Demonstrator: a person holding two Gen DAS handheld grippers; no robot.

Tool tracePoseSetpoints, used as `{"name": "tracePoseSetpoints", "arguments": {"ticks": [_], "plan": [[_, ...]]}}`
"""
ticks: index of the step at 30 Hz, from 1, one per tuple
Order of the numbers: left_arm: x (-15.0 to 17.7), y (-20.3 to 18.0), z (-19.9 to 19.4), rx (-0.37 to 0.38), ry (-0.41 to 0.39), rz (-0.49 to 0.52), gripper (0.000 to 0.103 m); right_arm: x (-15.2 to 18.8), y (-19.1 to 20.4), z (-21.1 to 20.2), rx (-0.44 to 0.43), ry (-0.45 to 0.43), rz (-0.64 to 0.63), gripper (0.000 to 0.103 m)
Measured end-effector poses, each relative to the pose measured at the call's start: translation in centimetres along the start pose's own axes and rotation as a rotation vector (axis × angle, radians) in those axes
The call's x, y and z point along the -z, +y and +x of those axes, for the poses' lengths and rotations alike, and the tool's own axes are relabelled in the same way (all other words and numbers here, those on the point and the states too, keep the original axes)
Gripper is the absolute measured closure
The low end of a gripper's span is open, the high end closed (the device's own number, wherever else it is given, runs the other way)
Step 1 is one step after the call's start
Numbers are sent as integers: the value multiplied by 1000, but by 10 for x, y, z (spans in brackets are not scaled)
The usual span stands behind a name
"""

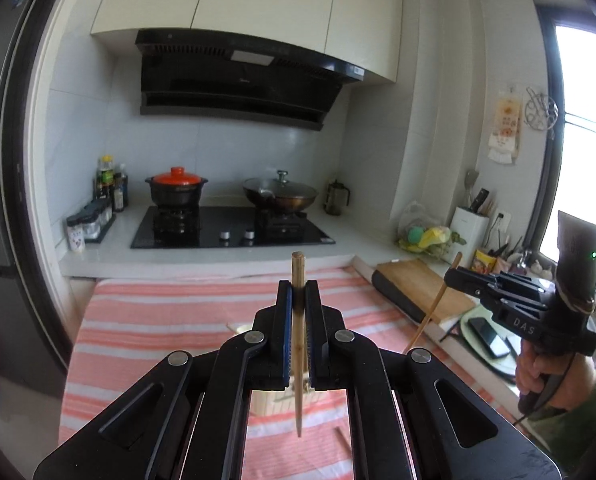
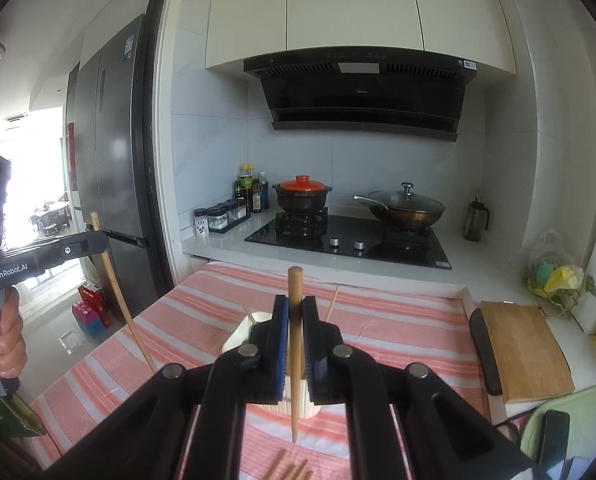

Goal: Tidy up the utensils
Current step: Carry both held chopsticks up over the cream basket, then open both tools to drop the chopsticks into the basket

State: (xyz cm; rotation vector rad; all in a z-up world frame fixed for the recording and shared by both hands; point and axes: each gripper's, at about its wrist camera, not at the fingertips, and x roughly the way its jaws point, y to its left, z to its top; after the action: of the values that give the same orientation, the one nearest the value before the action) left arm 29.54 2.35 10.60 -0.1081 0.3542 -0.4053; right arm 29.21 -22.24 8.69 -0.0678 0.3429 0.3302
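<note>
Each tool pinches one chopstick upright, tip down, above the striped cloth [image 2: 398,320] on the tabletop: left chopstick [image 1: 298,344] in left tool [image 1: 298,300], right chopstick [image 2: 295,344] in right tool [image 2: 295,312]. Cream holder [image 2: 241,336] sits just below, already holding sticks.

Risks, as judged:
- The thin round stick pivots or slips between the pads.
- The tip misses the holder mouth or knocks it over.
- More sticks [image 2: 293,470] lie loose on the cloth.

1. We read "D A S" in pale letters on the black body of the right gripper [image 1: 456,276], seen from the left wrist.
2. We read "GenRobot.AI" on the side of the left gripper [image 2: 93,242], seen from the right wrist.
3. We cannot read the range hood [image 2: 362,92] logo or the fridge [image 2: 113,128] sticker.
</note>
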Motion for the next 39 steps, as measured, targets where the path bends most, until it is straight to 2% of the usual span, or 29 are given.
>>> {"name": "tracePoseSetpoints", "arguments": {"ticks": [6, 8, 11, 14, 20, 24, 25, 26, 27, 29, 32, 33, 35, 37, 39], "plan": [[-34, 16, 53, -62, -81, -50, 99, -40, -6, 47, -1, -91, -12, 96], [-34, 23, 78, -75, -65, -71, 99, -44, -10, 67, -9, -112, -2, 96], [-22, 34, 116, -100, -26, -88, 99, -37, -14, 104, -31, -88, 22, 96], [-4, 43, 153, -110, 48, -112, 99, -20, -15, 145, -46, -13, 8, 96], [40, 56, 210, -122, 251, -138, 99, 20, -22, 213, -82, 231, 49, 96], [57, 56, 228, -165, 359, -133, 94, 33, -25, 235, -74, 303, 84, 94], [58, 55, 227, -175, 366, -134, 85, 33, -25, 237, -79, 304, 99, 91], [56, 55, 222, -181, 366, -133, 72, 32, -27, 236, -84, 304, 118, 71], [52, 54, 214, -185, 356, -130, 64, 28, -28, 232, -88, 298, 141, 53], [42, 52, 188, -197, 316, -107, 40, 15, -31, 214, -87, 255, 175, 51], [31, 46, 133, -207, 271, -33, 24, -4, -31, 166, -68, 187, 149, 51], [32, 44, 114, -201, 269, -8, 21, -9, -29, 145, -59, 166, 127, 51], [45, 39, 73, -176, 283, 45, 6, -7, -24, 102, -52, 137, 63, 51], [70, 33, 37, -159, 308, 99, 4, 8, -17, 59, -38, 142, -10, 51], [108, 27, 9, -168, 342, 114, 4, 37, -10, 20, -16, 164, -81, 51]]}}
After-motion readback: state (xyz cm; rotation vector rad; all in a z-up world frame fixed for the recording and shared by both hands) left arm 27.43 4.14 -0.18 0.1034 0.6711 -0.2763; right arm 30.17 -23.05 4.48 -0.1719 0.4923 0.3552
